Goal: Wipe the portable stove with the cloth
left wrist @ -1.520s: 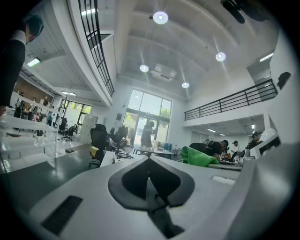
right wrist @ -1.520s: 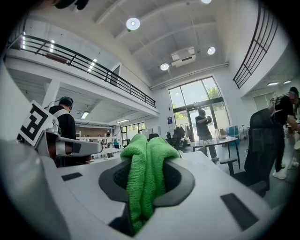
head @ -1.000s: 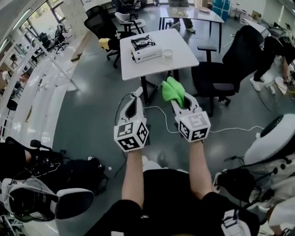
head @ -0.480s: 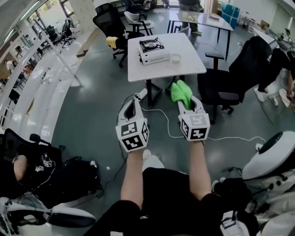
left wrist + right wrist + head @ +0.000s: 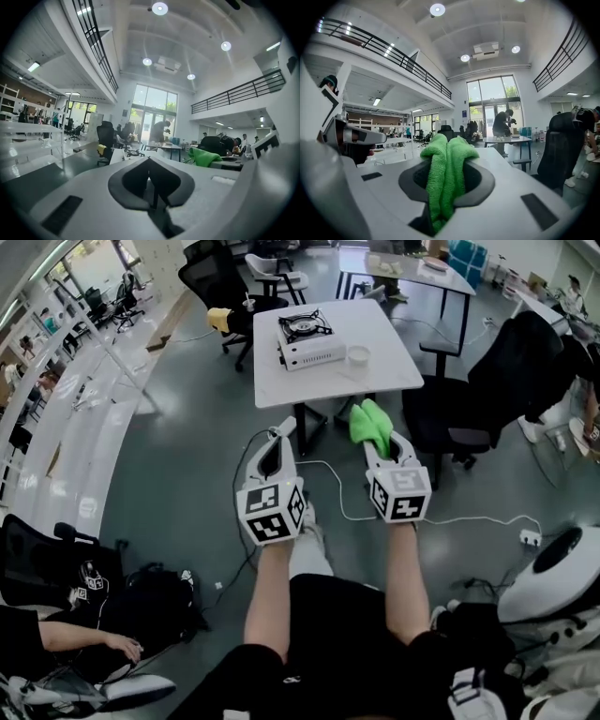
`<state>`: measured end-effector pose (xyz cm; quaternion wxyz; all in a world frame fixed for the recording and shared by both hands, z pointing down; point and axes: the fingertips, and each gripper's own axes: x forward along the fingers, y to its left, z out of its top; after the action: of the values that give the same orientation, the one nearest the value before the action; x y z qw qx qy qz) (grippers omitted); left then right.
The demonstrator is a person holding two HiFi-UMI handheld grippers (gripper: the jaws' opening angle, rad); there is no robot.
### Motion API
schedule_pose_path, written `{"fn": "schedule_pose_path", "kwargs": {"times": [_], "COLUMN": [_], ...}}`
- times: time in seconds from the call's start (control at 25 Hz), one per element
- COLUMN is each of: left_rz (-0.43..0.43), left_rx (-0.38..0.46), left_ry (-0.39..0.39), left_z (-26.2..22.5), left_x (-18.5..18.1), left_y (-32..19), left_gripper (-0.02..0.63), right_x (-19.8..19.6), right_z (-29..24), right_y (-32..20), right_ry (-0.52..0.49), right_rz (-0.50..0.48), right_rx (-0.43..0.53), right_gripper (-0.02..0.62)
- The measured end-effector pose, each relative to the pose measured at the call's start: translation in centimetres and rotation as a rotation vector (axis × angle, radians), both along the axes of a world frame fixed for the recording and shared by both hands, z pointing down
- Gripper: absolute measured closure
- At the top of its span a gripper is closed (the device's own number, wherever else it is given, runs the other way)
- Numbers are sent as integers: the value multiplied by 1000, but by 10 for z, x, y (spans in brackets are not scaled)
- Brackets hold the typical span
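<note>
The stove (image 5: pixel 310 338) sits on a white table (image 5: pixel 386 381) at twelve o'clock, well apart from both grippers. Just below centre, the right gripper (image 5: pixel 377 439) clamps a green cloth (image 5: pixel 369 422) pointing toward twelve. At its nine o'clock, the left gripper (image 5: pixel 278 434) holds nothing.

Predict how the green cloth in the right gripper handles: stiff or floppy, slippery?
Probably floppy: the cloth bunches into soft folds where the right gripper clamps it. Likely light, since a pinch at one end holds it up. Its nubby weave should drag rather than slide on the portable stove.
</note>
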<state>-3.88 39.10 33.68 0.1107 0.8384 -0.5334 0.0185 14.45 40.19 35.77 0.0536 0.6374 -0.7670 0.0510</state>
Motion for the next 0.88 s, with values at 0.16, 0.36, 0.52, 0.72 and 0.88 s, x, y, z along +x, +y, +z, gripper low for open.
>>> {"fn": "schedule_pose_path", "kwargs": {"times": [0.16, 0.36, 0.52, 0.72, 0.88], "left_rz": [67, 184, 203, 225, 211], "left_rx": [9, 67, 24, -75, -160], "left_ry": [-33, -81, -80, -50, -32], "left_z": [6, -5, 7, 42, 80], "left_x": [16, 57, 59, 63, 65], "left_y": [-54, -125, -184, -263, -310], "left_gripper": [611, 611, 611, 611, 611], "right_x": [3, 19, 28, 27, 29], "right_z": [11, 5, 12, 47, 80], "right_y": [-52, -126, -178, -247, -287], "right_ry": [-9, -46, -74, -70, -46], "right_rz": [17, 66, 96, 95, 102], "right_rx": [1, 26, 7, -81, -176], "right_gripper": [531, 531, 529, 531, 529]}}
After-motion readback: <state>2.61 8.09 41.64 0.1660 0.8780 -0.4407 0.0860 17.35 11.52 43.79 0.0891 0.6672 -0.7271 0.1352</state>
